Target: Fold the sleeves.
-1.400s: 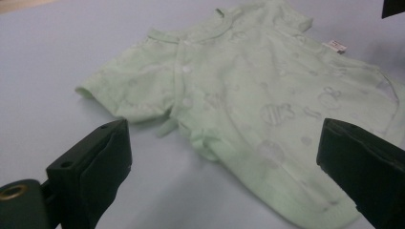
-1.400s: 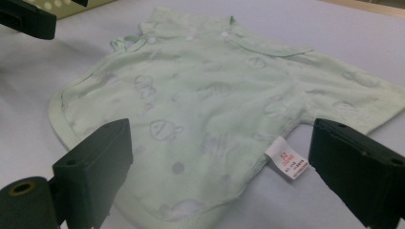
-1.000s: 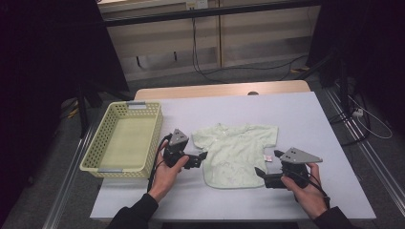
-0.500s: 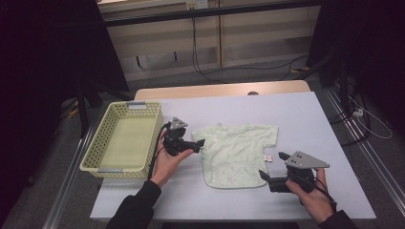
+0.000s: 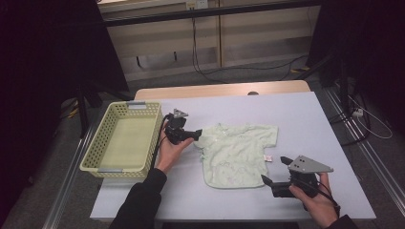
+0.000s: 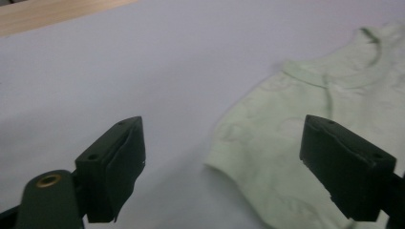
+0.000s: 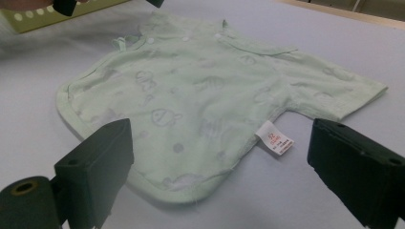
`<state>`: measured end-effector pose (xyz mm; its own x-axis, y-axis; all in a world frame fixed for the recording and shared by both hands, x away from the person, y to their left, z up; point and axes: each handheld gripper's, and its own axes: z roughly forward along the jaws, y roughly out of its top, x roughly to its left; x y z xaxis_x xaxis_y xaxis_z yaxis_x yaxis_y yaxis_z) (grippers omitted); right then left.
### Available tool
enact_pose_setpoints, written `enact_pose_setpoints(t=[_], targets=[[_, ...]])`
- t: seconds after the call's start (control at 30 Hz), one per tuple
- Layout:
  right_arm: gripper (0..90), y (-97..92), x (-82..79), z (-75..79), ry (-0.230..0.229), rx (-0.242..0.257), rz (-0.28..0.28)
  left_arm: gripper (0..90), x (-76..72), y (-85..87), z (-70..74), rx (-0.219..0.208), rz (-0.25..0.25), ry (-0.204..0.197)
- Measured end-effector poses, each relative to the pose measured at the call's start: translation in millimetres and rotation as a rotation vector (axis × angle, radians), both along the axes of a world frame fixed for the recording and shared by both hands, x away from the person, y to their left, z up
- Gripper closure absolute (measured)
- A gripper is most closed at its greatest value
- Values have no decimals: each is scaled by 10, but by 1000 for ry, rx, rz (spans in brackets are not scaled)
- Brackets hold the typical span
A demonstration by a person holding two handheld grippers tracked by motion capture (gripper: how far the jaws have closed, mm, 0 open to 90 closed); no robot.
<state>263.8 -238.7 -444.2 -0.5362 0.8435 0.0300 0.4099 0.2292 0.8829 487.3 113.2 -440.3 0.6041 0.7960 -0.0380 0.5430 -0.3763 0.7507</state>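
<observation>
A pale green baby shirt (image 5: pixel 236 152) lies flat on the lavender table (image 5: pixel 296 114), a white label (image 5: pixel 269 158) at its right side. My left gripper (image 5: pixel 197 136) sits at the shirt's left sleeve. In the left gripper view the sleeve edge (image 6: pixel 248 157) lies between the jaws of the left gripper (image 6: pixel 229 176); they have just been closing a little but stand wide, with the pads off the cloth. My right gripper (image 5: pixel 273 170) rests near the front right of the hem. Its jaws are open, and the right gripper (image 7: pixel 224 176) faces the hem (image 7: pixel 191 188) and label (image 7: pixel 274 138).
A yellow perforated basket (image 5: pixel 90 157) stands empty at the table's left, close beside the left hand. A wooden strip (image 5: pixel 219 89) runs along the table's far edge. Cables lie on the floor beyond and to the right.
The left hand has slid toward the far side of the table, up along the shirt's left edge to the sleeve. The right hand has barely shifted. The shirt lies as before.
</observation>
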Motion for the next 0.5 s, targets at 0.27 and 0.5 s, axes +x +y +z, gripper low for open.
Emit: enact_pose_setpoints(t=[0.27, 0.5], targets=[[77, 24, 14, -16, 7, 1, 15, 360, 77, 47, -130, 6, 25, 64], [76, 39, 14, -23, 5, -11, 27, 555, 47, -22, -175, 3, 4, 84]])
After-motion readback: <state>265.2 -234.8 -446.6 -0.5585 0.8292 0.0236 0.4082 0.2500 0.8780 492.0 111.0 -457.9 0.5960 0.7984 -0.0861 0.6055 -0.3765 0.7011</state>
